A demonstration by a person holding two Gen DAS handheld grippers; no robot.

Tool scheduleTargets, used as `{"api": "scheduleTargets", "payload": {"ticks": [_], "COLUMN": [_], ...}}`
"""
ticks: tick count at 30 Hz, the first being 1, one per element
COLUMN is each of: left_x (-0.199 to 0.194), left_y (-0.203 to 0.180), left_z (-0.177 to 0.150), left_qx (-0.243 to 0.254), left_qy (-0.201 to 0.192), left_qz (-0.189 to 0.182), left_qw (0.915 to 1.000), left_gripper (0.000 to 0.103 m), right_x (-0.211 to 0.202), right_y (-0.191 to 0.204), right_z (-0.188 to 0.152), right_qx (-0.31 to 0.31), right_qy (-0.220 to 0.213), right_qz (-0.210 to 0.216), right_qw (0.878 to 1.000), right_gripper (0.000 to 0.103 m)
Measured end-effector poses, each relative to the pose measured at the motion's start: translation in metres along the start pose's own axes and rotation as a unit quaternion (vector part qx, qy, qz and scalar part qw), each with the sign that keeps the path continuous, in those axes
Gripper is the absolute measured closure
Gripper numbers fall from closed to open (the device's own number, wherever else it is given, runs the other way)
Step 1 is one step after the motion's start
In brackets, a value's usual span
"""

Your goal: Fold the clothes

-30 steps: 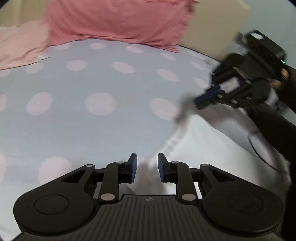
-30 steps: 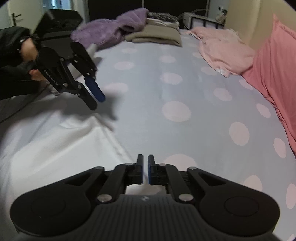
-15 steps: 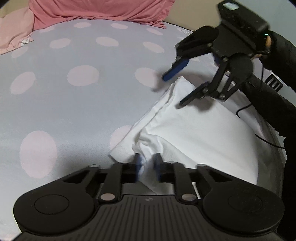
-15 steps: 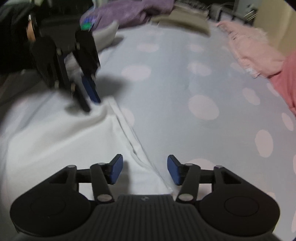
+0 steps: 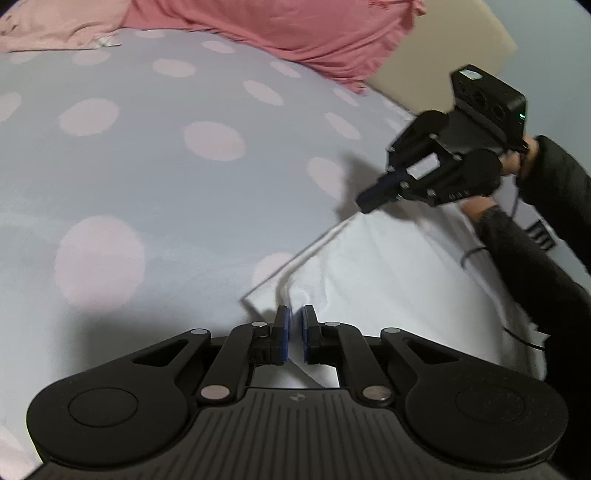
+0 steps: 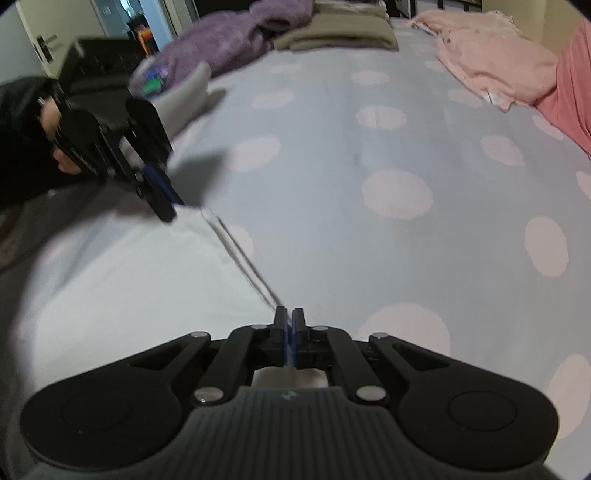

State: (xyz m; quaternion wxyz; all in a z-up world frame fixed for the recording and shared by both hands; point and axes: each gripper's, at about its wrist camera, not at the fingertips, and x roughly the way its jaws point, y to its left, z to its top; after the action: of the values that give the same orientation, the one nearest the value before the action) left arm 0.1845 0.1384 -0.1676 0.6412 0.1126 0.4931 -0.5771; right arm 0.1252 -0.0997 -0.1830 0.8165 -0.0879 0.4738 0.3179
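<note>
Left claw (image 5: 294, 334) and right claw (image 6: 289, 338) pinch white garment's (image 5: 399, 266) taut hemmed edge.

Dotted bed (image 6: 369, 155), beige headboard (image 5: 443, 48), perhaps a door (image 6: 40, 40).

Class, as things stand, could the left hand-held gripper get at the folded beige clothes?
Probably not: the left hand-held gripper is shut on the white garment, and the beige clothes lie far across the bed.

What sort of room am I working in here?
Most likely a bedroom: the white garment lies on a bed with a polka-dot sheet, a pink pillow sits against the headboard, and more clothes are piled at the far end.
</note>
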Motion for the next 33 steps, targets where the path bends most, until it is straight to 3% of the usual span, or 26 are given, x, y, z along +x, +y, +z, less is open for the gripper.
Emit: {"api": "scheduleTargets", "payload": {"ticks": [3,5,8,10,15,17,20,24,27,29,31,33], "left_x": [0.002,-0.001,-0.016,-0.024,-0.044,-0.052,-0.064,-0.057,-0.046,-0.041,-0.036,-0.032], "left_y": [0.001,0.0,-0.007,-0.025,-0.07,-0.088,-0.114,-0.141,-0.152,-0.16,-0.168,-0.177], "left_z": [0.002,0.001,-0.003,-0.02,-0.06,-0.076,-0.1,-0.148,-0.178,-0.187,-0.185,-0.181], "left_qx": [-0.013,-0.022,-0.053,-0.074,-0.128,-0.149,-0.18,-0.258,-0.294,-0.282,-0.236,-0.181], "left_qy": [-0.002,-0.01,-0.03,-0.045,-0.083,-0.098,-0.12,-0.162,-0.182,-0.184,-0.168,-0.15], "left_qz": [0.019,0.037,0.068,0.069,0.071,0.072,0.073,0.084,0.08,0.08,0.086,0.1], "left_qw": [0.9997,0.999,0.9958,0.9938,0.9858,0.9814,0.9736,0.9489,0.9349,0.9382,0.9532,0.9669], "left_gripper": [0.097,0.081,0.079,0.079,0.079,0.07,0.056,0.056,0.058,0.058,0.058,0.057], "right_x": [0.004,0.002,-0.021,-0.05,-0.106,-0.118,-0.12,-0.106,-0.096,-0.091,-0.087,-0.081], "right_y": [0.003,0.005,0.009,0.018,0.063,0.087,0.121,0.159,0.182,0.191,0.198,0.199], "right_z": [-0.004,-0.004,-0.012,-0.023,-0.078,-0.105,-0.14,-0.177,-0.183,-0.183,-0.184,-0.184], "right_qx": [0.014,0.028,0.059,0.091,0.158,0.183,0.217,0.233,0.192,0.173,0.16,0.16], "right_qy": [-0.005,-0.014,-0.043,-0.076,-0.132,-0.143,-0.15,-0.127,-0.111,-0.113,-0.116,-0.115], "right_qz": [-0.026,-0.079,-0.099,-0.114,-0.112,-0.104,-0.104,-0.086,-0.074,-0.068,-0.067,-0.076], "right_qw": [1.0,0.996,0.992,0.986,0.972,0.967,0.959,0.96,0.972,0.976,0.978,0.977], "right_gripper": [0.101,0.1,0.095,0.089,0.066,0.061,0.059,0.059,0.058,0.055,0.054,0.06]}}
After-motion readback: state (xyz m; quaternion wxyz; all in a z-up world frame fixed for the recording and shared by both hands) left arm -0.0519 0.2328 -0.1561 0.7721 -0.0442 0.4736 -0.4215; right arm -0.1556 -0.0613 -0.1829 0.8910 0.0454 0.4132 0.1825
